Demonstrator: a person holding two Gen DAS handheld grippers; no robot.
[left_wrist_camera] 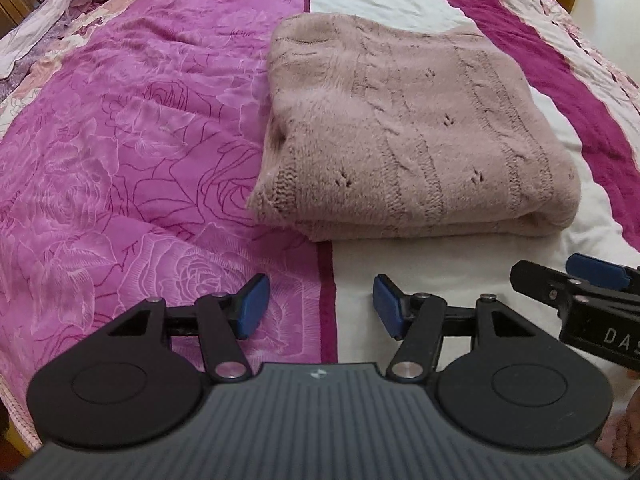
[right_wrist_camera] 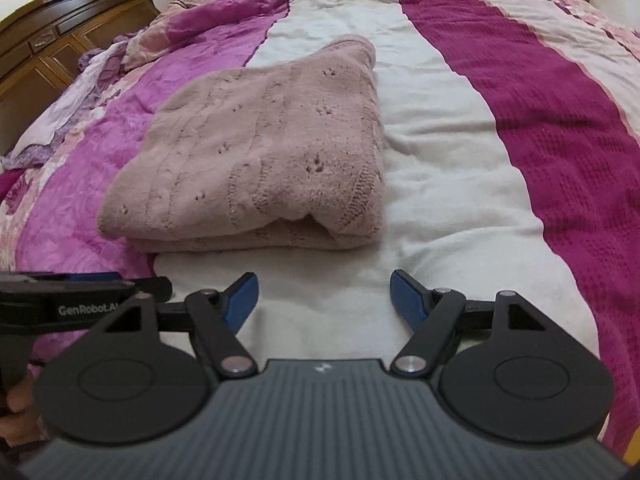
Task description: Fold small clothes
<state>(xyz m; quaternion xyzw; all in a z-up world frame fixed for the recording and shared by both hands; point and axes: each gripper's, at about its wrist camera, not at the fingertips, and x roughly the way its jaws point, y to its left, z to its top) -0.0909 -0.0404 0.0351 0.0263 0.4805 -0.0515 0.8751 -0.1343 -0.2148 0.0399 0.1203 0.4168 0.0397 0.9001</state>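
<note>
Both tongs hang with their blue-padded jaws spread apart, gripping nothing: the left gripper (left_wrist_camera: 321,307) and the right gripper (right_wrist_camera: 324,300) sit side by side above the bedspread (left_wrist_camera: 120,152). At twelve o'clock from each, near but not touching, lies a dusty-pink knitted sweater (left_wrist_camera: 408,128), folded into a thick rectangle across the bedspread's magenta rose print and white stripe.

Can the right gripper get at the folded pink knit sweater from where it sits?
Probably yes. The right gripper has its jaws open and empty above the white stripe of the bedspread, and nothing lies between it and the near edge of the folded pink knit sweater.
</note>
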